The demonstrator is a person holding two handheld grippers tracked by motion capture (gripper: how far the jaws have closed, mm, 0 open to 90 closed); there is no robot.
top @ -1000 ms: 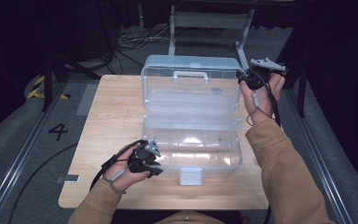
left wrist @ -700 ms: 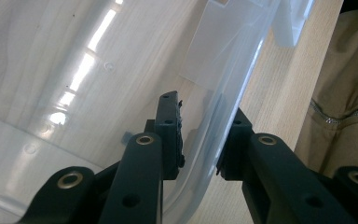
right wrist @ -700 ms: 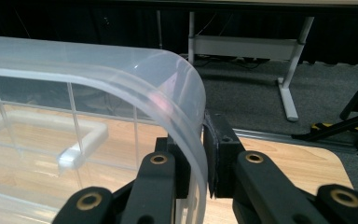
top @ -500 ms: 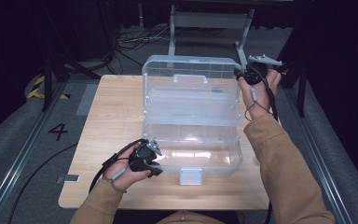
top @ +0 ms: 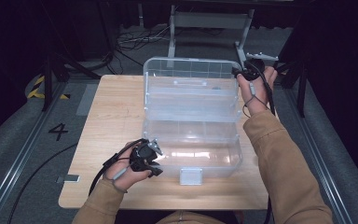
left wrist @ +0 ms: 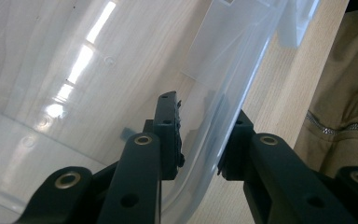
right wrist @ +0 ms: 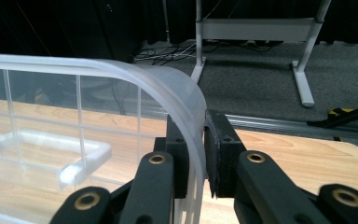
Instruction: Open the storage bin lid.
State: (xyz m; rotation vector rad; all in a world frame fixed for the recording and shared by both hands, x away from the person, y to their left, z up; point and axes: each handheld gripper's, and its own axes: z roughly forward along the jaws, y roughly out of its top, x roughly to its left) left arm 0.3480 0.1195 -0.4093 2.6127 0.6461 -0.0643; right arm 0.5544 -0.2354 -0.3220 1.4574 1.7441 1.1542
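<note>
A clear plastic box (top: 214,163) stands open on the wooden table (top: 107,116), its lid (top: 191,95) raised upright behind it. My left gripper (top: 154,163) is at the box's front left corner. In the left gripper view the jaws (left wrist: 200,140) straddle the curved wall (left wrist: 223,98), one pad inside and one outside, shut on it. My right gripper (top: 238,73) is shut on the lid's top right corner. The right gripper view has both pads (right wrist: 204,154) pinching the lid's rounded rim (right wrist: 186,102). A clear handle (right wrist: 79,161) sits on the lid's face.
A white latch (top: 190,176) hangs at the box's front. Inside, the box looks bare. Beyond the table stand a metal frame (top: 209,21) and loose cables (top: 135,37) on the grey floor. Dark stands flank both sides.
My right gripper has shifted slightly left and down, taking the lid's corner with it. My left gripper has stayed put on the box wall.
</note>
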